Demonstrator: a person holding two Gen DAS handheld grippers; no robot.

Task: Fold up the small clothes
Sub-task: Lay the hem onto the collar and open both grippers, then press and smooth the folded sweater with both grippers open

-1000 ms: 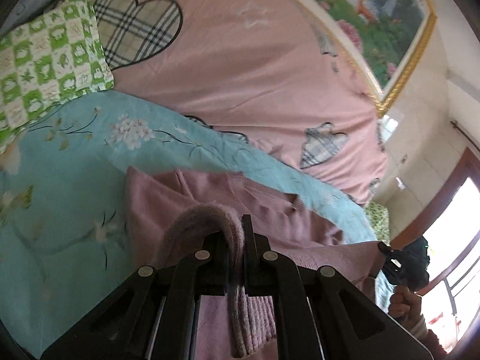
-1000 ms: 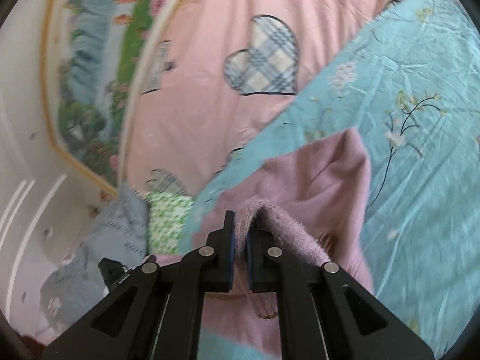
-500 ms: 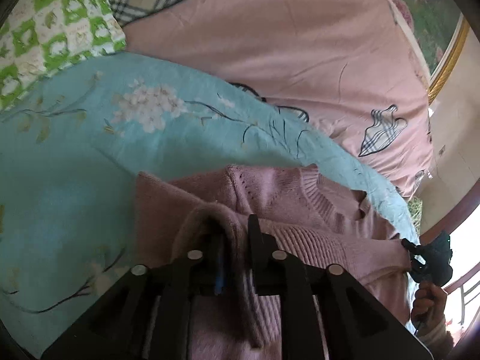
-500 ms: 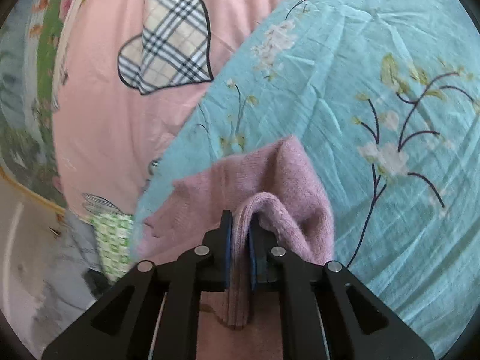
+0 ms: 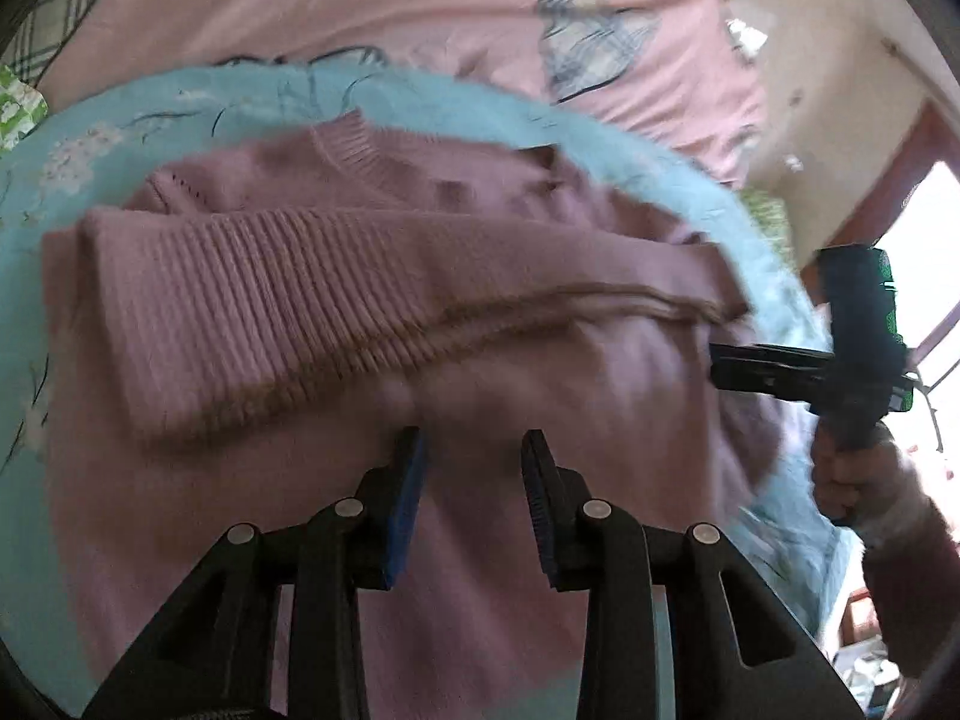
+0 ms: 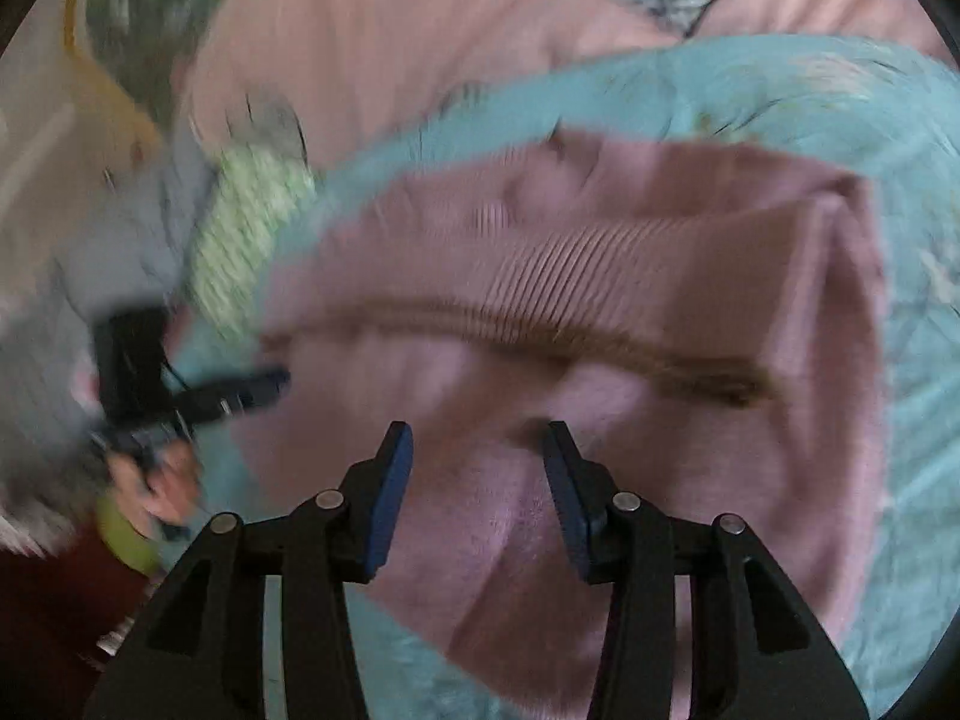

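Sweater [image 5: 456, 360], mauve-pink knit, lies folded on the turquoise floral sheet [image 5: 180, 114] w/ its ribbed hem [image 5: 258, 306] doubled up over the chest, neckline [image 5: 354, 144] peeking out beyond. Your left gripper [image 5: 471, 450] hangs just above the near half of the garment, jaws spread, nothing between them. Your right gripper [image 6: 477, 447] is likewise spread and empty over the same near half, toward the opposite end.

Key relation for what comes next: the folded bundle's long axis runs side to side across both views, square to your fingers, w/ the hem edge just ahead of the tips. Left gripper sits nearer the ribbed corner [image 5: 138, 414]; right gripper nearer the folded side edge [image 6: 840, 312]. Judging by that, a second fold would prob. bring one short end over the other, so each gripper would reach sideways along the axis, not fwd.

Knit looks thick, soft, slightly fuzzy; hem rib clear, a darker seam line [image 6: 600, 348] along the folded edge. Right view is motion-blurred, so fine detail there is uncertain. Pink bedspread w/ plaid patches [image 5: 588, 48] lies beyond the sheet.
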